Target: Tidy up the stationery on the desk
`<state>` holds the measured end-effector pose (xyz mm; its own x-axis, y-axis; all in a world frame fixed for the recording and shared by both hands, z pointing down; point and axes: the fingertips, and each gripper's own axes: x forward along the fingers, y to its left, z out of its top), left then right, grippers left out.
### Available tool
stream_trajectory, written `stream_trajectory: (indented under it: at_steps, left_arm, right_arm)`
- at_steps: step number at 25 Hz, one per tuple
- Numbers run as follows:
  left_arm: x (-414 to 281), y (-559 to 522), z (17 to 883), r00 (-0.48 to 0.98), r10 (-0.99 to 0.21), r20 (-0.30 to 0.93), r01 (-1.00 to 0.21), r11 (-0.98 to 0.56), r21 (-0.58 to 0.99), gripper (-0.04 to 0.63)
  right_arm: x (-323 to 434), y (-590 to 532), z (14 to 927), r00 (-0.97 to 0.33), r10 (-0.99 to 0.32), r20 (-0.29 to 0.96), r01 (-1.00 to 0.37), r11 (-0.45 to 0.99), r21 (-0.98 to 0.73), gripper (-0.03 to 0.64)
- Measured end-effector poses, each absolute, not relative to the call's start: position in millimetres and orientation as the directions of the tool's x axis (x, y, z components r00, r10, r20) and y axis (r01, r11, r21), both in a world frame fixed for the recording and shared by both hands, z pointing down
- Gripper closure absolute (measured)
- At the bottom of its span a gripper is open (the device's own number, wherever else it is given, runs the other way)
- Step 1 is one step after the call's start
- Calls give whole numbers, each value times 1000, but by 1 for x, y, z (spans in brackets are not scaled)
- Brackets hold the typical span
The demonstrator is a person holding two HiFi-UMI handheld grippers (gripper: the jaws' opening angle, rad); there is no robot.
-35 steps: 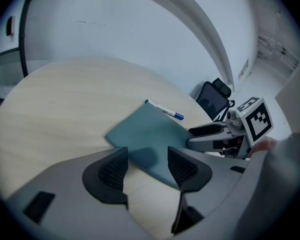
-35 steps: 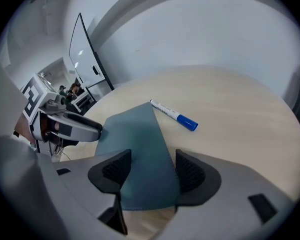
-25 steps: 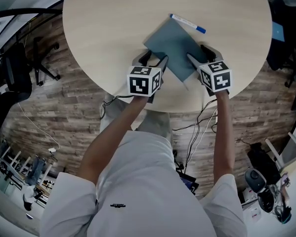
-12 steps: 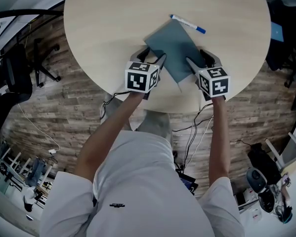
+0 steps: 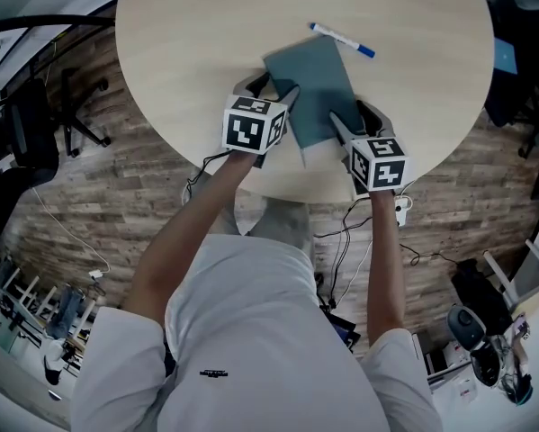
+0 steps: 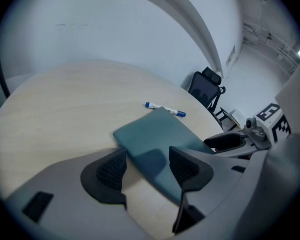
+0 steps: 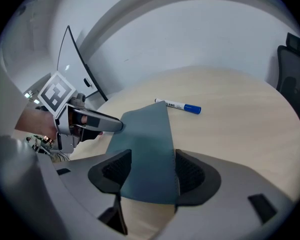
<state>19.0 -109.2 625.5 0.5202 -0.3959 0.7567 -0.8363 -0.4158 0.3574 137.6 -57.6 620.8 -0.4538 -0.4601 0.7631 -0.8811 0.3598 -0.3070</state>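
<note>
A teal notebook point(image 5: 312, 84) lies on the round pale wood table point(image 5: 206, 34), its near end toward me. Just beyond its far edge lies a white pen with a blue cap point(image 5: 341, 40). My left gripper point(image 5: 276, 91) is open at the notebook's left side, and the notebook point(image 6: 160, 134) runs between and under its jaws. My right gripper point(image 5: 352, 115) is open at the near right corner. In the right gripper view the notebook's point(image 7: 144, 139) near end fills the gap between the jaws, and the left gripper's fingertip point(image 7: 114, 126) touches its left edge.
The table's front edge point(image 5: 287, 192) is just behind both grippers. Black office chairs point(image 5: 35, 124) stand on the wood floor at the left, and another chair point(image 6: 207, 86) stands past the table. Cables point(image 5: 359, 232) trail on the floor below the edge.
The notebook has turned from a diagonal to lie nearly straight away from me. The left gripper moved up and left; the right gripper drew back toward me.
</note>
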Motion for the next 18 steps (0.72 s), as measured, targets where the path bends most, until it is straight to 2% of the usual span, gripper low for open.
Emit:
stream_trajectory:
  at_steps: [18]
  left_arm:
    - [17, -128, 625, 550, -340, 763, -782, -530, 327, 337]
  right_arm:
    - [109, -32, 613, -406, -504, 762, -914, 215, -345, 351]
